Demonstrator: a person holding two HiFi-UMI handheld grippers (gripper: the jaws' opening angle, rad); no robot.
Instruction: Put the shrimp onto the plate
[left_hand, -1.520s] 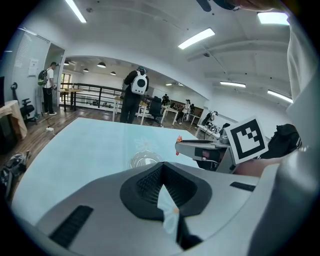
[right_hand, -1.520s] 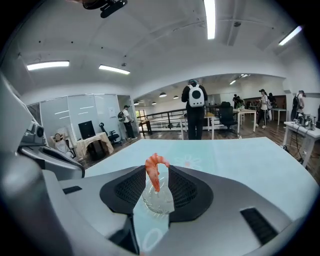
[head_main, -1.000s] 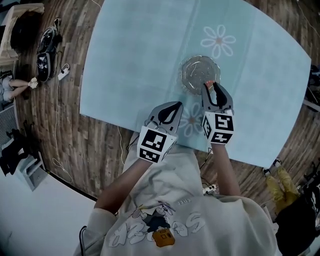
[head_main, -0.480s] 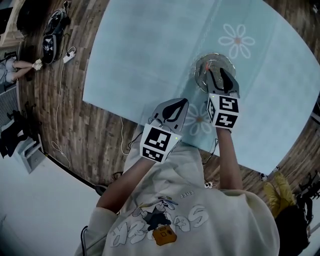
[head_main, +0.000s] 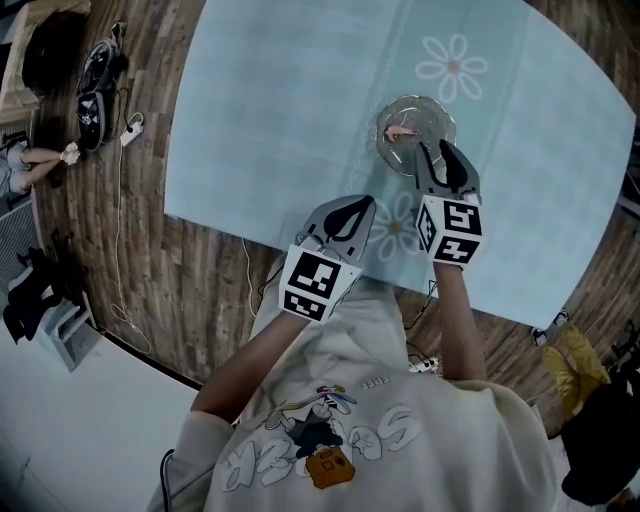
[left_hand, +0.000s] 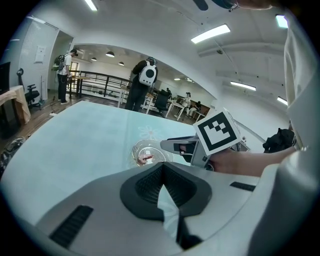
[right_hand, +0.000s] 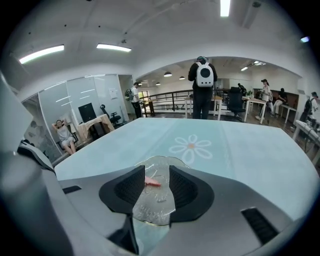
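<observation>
The clear glass plate (head_main: 441, 109) stands on the light blue tablecloth, with a small pink shrimp (head_main: 401, 132) lying in it. My right gripper (head_main: 437, 151) hovers at the plate's near edge, open, nothing between its fingers. In the right gripper view the shrimp (right_hand: 152, 182) lies on the plate (right_hand: 161, 206) just beyond the spread jaws of the right gripper (right_hand: 156, 172). My left gripper (head_main: 361, 204) is held over the table's near edge, left of the plate, shut and empty. The left gripper view looks past the left gripper (left_hand: 162, 168) to the plate (left_hand: 138, 148), the shrimp (left_hand: 145, 159) and the right gripper (left_hand: 182, 146).
The tablecloth (head_main: 280, 110) carries printed daisies (head_main: 453, 67), one beyond the plate. Bags (head_main: 97, 88) and a power strip (head_main: 130, 129) lie on the wooden floor at left. Standing people (right_hand: 202, 87) and desks are far behind the table.
The right gripper held the shrimp over the plate's near edge; its jaws have opened, the shrimp now lies on the plate, and the gripper has drawn back slightly. The left gripper stayed put.
</observation>
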